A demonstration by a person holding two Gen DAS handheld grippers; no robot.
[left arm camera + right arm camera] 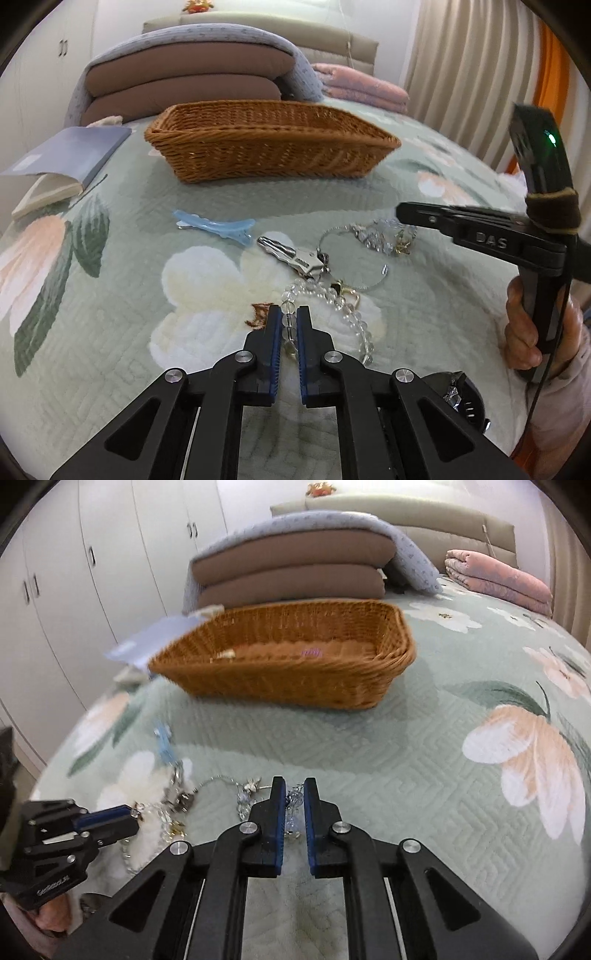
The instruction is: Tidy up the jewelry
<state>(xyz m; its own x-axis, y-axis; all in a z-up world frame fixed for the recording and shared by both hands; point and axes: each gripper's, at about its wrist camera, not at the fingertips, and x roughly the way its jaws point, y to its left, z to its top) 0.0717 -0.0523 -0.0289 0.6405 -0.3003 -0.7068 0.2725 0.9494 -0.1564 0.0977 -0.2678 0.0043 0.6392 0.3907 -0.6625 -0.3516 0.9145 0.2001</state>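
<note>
My left gripper (288,314) rests on the quilt, shut on a clear bead bracelet (349,312) that trails off to its right. Beyond it lie a silver hair clip (291,255), a blue hair clip (214,225) and a thin wire hoop (369,286). My right gripper (294,790) is shut on a crystal bracelet (293,802); from the left wrist it shows side-on (400,213) over that crystal bracelet (384,236). My left gripper (131,812) appears at the lower left of the right wrist view. A wicker basket (295,686) stands behind the jewelry.
The basket (273,155) holds a small purple item (311,651) and a pale one (226,654). An open book (62,158) lies at the left, stacked cushions (184,81) and a pink folded blanket (498,579) behind. A hand (524,332) grips the right tool's handle.
</note>
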